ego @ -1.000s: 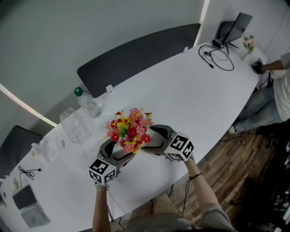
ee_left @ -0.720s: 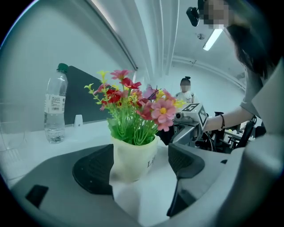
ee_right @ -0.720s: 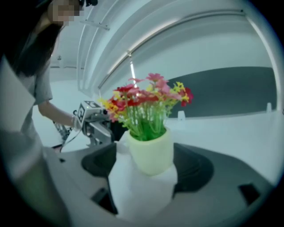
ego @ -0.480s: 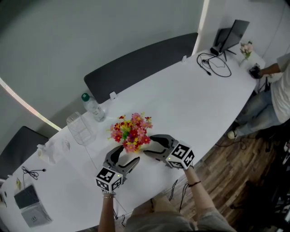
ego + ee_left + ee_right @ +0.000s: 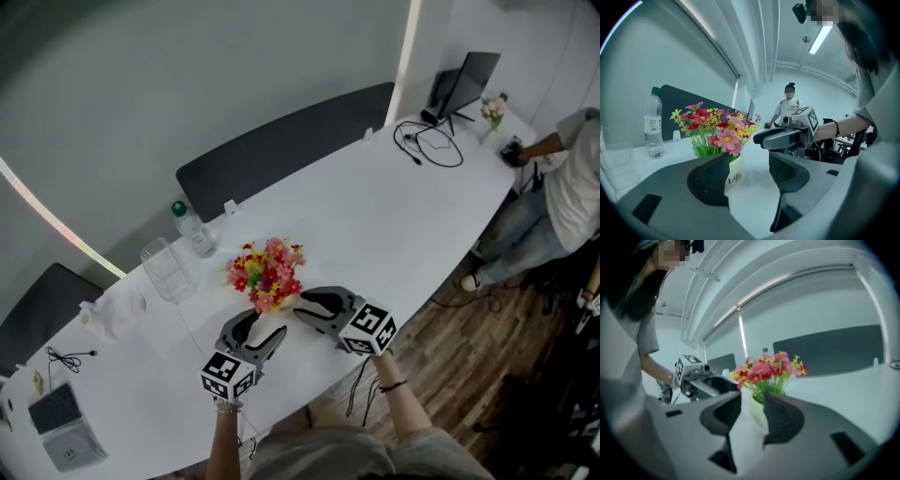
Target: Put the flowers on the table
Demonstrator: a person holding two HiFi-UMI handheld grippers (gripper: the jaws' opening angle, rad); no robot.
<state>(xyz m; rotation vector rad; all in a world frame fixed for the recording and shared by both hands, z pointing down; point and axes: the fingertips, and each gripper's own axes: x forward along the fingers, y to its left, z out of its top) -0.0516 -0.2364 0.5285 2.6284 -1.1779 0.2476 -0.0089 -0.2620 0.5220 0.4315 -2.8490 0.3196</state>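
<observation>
You have the flowers (image 5: 265,274), a red, pink and yellow bunch in a white pot (image 5: 735,171), standing upright on the table (image 5: 403,202)

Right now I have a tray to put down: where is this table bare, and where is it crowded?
The widest bare stretch of table lies between the flowers and the black cable by the laptop. Crowded: around the bottle and clear box beside the flowers, and the far end round the laptop.
</observation>
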